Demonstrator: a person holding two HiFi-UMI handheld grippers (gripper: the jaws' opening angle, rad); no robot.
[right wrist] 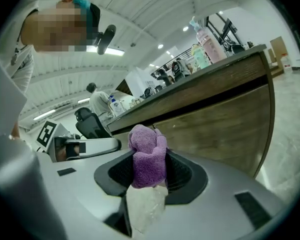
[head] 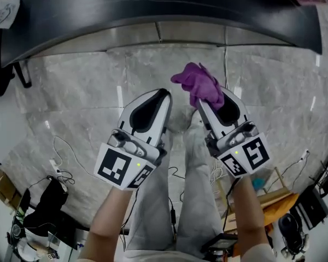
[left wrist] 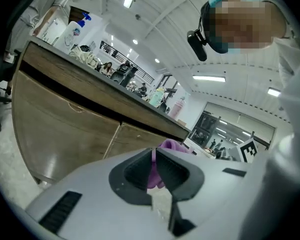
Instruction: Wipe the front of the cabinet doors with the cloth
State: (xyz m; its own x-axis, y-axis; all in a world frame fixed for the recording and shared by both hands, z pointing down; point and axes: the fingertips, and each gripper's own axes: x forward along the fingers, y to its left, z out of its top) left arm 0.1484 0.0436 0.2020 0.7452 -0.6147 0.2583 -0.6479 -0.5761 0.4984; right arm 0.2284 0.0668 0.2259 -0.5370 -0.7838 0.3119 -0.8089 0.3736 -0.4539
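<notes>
My right gripper [head: 205, 105] is shut on a bunched purple cloth [head: 198, 83], which sticks out past the jaw tips toward the cabinet. The right gripper view shows the cloth [right wrist: 148, 154] pinched between the black pads [right wrist: 182, 173]. My left gripper [head: 163, 95] is beside it, shut with nothing held; in its own view the left gripper [left wrist: 154, 155] shows only a thin slit, with the cloth [left wrist: 171, 145] visible behind. The wooden cabinet doors [left wrist: 65, 129] [right wrist: 225, 119] run under a dark countertop [head: 153, 10], a short way ahead of both grippers.
Bottles [right wrist: 206, 43] and clutter stand on the countertop. I stand on a marble floor [head: 82, 102]. Cables [head: 63, 171] and a black bag [head: 44, 203] lie to my left, a wooden crate [head: 273, 201] and gear to my right. An office chair [right wrist: 92, 124] stands beyond.
</notes>
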